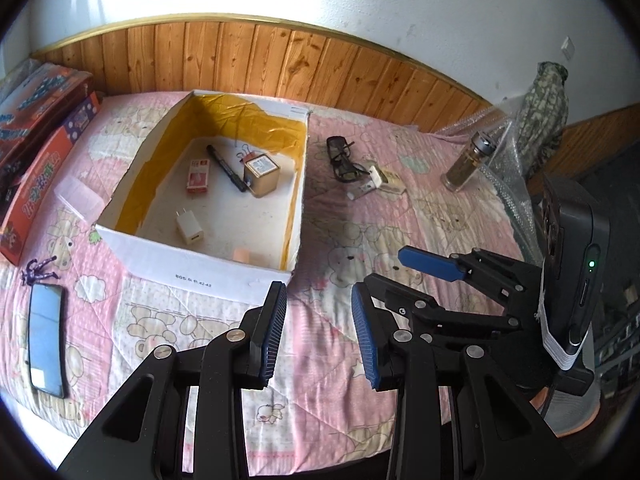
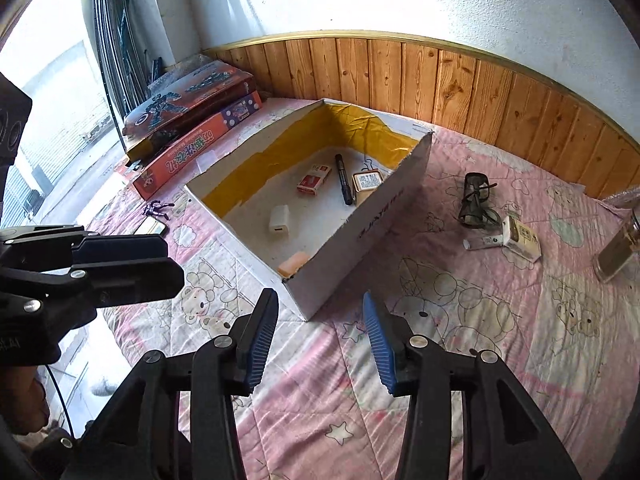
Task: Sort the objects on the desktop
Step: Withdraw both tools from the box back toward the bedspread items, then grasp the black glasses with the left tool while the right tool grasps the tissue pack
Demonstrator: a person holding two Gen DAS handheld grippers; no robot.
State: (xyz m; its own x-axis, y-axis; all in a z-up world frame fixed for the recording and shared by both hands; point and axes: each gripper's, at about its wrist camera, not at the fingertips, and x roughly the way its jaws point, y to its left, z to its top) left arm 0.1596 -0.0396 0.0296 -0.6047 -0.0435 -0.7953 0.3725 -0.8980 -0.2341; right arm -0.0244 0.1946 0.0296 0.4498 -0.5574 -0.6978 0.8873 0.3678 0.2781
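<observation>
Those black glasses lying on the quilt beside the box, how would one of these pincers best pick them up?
Probably from above, closing across the thin frame between the lenses. The glasses lie flat on the soft quilt, temples folded over each other, so the sides offer little to pinch. The right hand-held gripper, open and empty, looks the nearer one.

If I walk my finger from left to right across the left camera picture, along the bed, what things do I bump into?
Red game boxes → phone → white box → glasses → small white packet → glass jar → the right gripper, jaws open.
</observation>
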